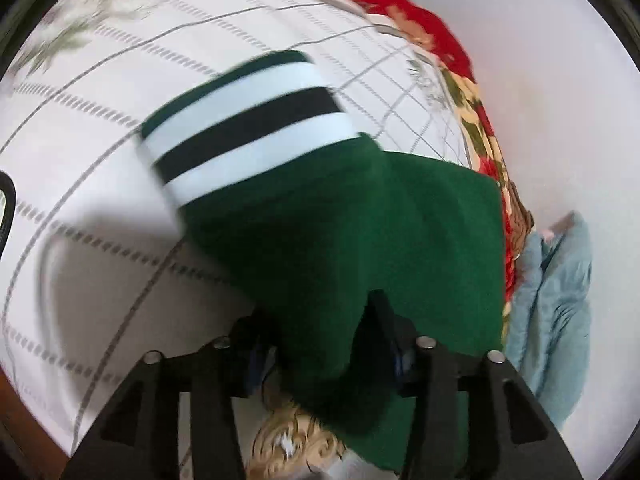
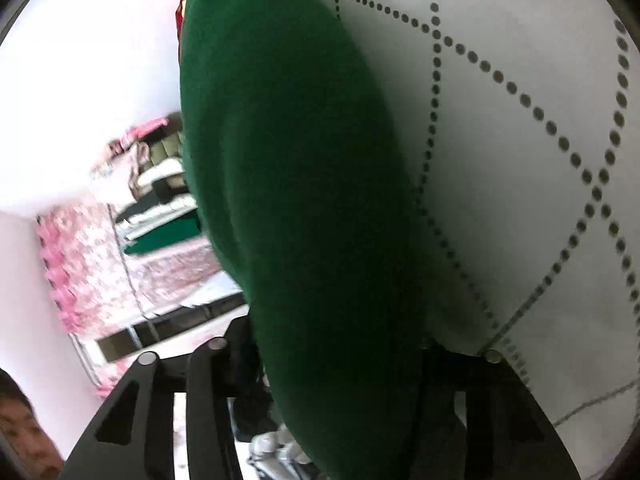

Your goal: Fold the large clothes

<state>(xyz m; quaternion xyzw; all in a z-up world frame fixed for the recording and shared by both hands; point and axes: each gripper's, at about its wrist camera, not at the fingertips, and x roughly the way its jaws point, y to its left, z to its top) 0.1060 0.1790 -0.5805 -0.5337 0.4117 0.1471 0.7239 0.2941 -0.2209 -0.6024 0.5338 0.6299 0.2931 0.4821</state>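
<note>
A dark green garment (image 1: 340,220) with white and black stripes (image 1: 248,120) at its far end lies over a white bed sheet (image 1: 100,160) with grey dotted lines. My left gripper (image 1: 320,320) is shut on the garment's near edge; the cloth bunches between the black fingers (image 1: 384,312). In the right wrist view the same green garment (image 2: 288,160) fills the middle and hangs from my right gripper (image 2: 332,360), which is shut on it. The right fingertips are hidden by the cloth.
A red floral blanket (image 1: 400,12) lies along the sheet's far right edge. A light blue cloth (image 1: 552,288) is at the right. The white dotted sheet (image 2: 520,160) is on the right. A pink floral curtain (image 2: 88,260) and a person's face (image 2: 20,428) are at the left.
</note>
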